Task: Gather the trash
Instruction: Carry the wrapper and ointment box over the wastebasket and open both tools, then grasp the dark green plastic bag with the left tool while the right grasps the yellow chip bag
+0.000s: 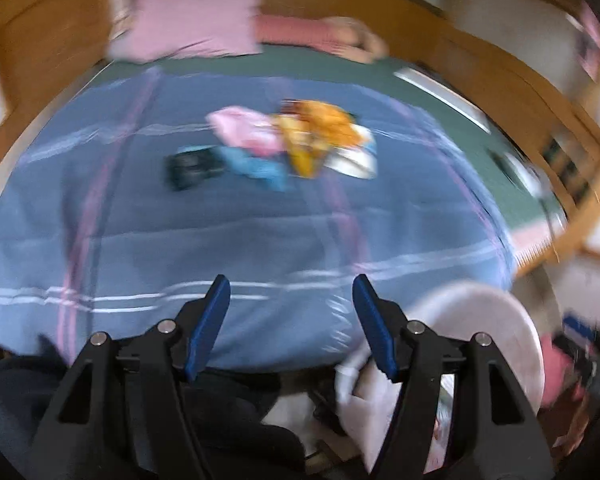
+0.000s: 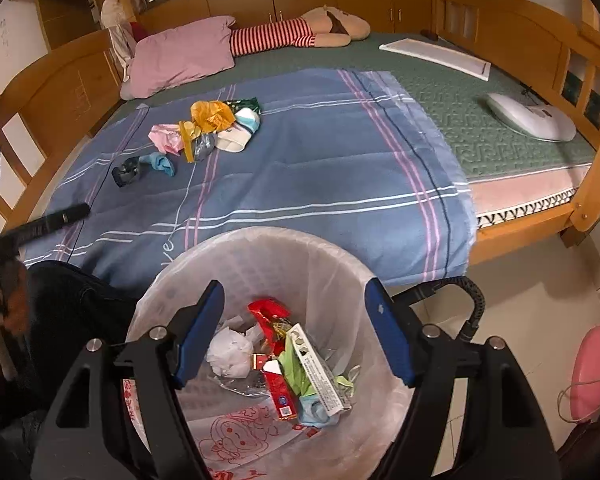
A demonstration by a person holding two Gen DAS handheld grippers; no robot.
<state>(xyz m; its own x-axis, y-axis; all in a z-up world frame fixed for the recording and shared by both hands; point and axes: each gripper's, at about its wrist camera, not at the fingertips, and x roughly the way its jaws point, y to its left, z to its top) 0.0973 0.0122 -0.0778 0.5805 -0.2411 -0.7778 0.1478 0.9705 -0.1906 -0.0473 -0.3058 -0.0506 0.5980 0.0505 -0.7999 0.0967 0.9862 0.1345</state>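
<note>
Crumpled wrappers [image 2: 204, 128] lie on the striped blue sheet [image 2: 320, 168]; a translucent-lined bin [image 2: 260, 252] holds packets; left gripper [image 1: 291, 328] and right gripper [image 2: 294, 334] gape empty.

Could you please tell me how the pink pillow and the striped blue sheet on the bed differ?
The pink pillow is plump and plain; the blue sheet lies flat and carries white and purple stripes. The pillow sits at the head of the bed beside the wooden frame, while the sheet reaches the near edge and hangs over it. Wrappers lie on the sheet, none on the pillow. Both rest on the green mattress.
</note>
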